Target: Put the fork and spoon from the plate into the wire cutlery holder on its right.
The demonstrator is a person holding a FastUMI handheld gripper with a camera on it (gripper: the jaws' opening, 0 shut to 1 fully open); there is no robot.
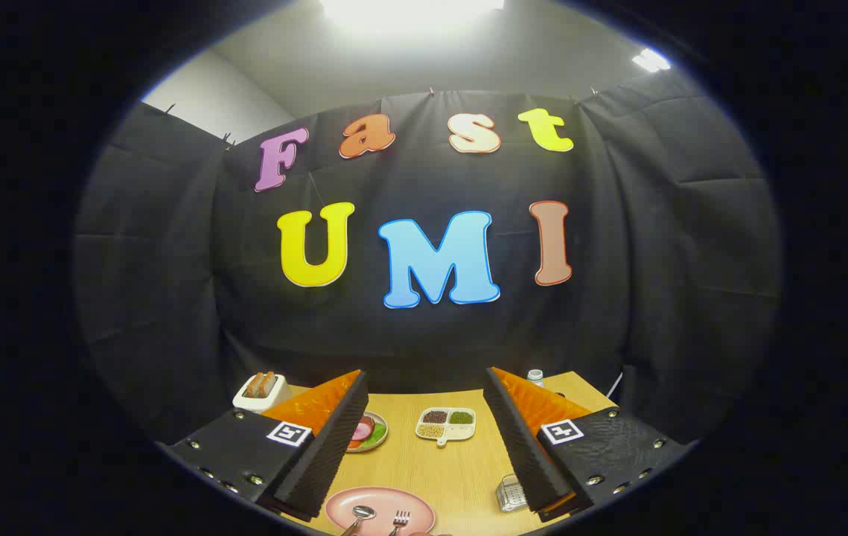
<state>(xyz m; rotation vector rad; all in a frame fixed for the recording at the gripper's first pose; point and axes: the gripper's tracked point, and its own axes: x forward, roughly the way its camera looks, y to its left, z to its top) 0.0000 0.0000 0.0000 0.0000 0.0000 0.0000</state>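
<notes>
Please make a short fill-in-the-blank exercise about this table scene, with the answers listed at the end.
1. The spoon and the fork lie on a pink ____.
2. The gripper is ____, with nothing between its fingers.
3. The wire cutlery holder stands on the wooden ____.
4. Beyond the fingers lies a divided dish with ____ compartments.

Answers: plate; open; table; four
</notes>
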